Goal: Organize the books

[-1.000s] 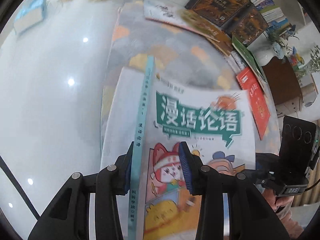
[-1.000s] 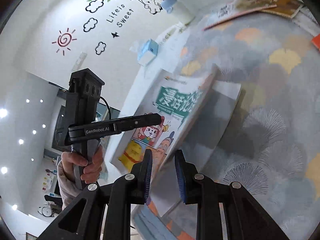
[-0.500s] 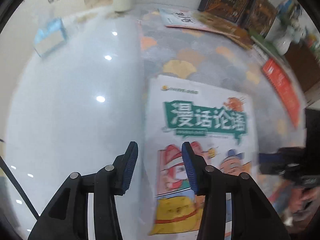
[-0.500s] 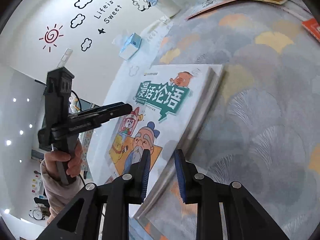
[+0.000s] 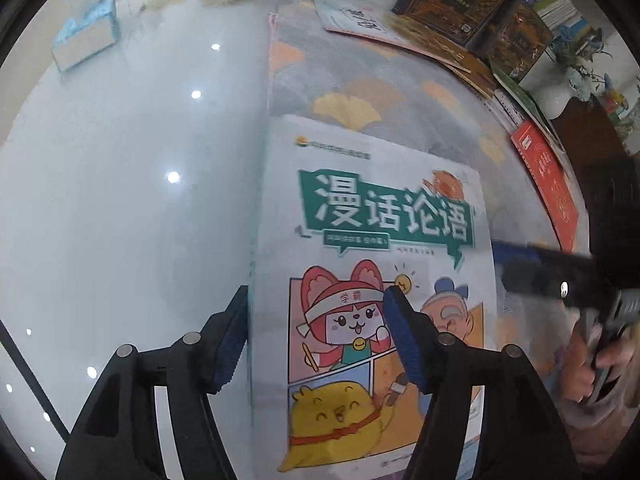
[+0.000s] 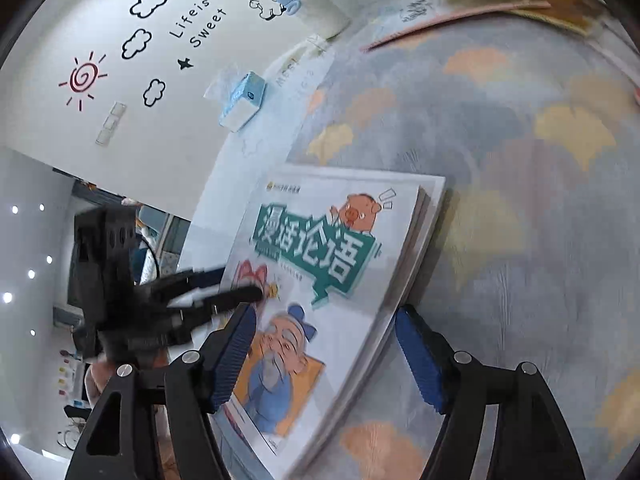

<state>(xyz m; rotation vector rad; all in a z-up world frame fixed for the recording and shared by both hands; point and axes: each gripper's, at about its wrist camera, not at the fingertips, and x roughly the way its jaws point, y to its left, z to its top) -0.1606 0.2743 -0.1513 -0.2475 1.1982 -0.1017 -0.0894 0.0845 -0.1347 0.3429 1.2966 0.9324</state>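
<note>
Left gripper (image 5: 316, 332): jaws just opened, spread astride the comic book's (image 5: 372, 280) spine edge, pads pressing nothing. Right gripper (image 6: 326, 356): likewise just opened, wide over the book's page edge — nothing pinched. The book lies flat, cover up, at the mat's (image 5: 360, 72) edge on what looks like a small stack. Judged: one book placed; loose books (image 5: 472, 28) remain from 12 to 2 o'clock. Stack depth is hard to make out; the far books are cut off at the frame's rim — count unknown.

comic book (image 5: 372, 280): 1 | tissue box (image 5: 86, 38): 1 | red book (image 5: 548, 184): 1
</note>
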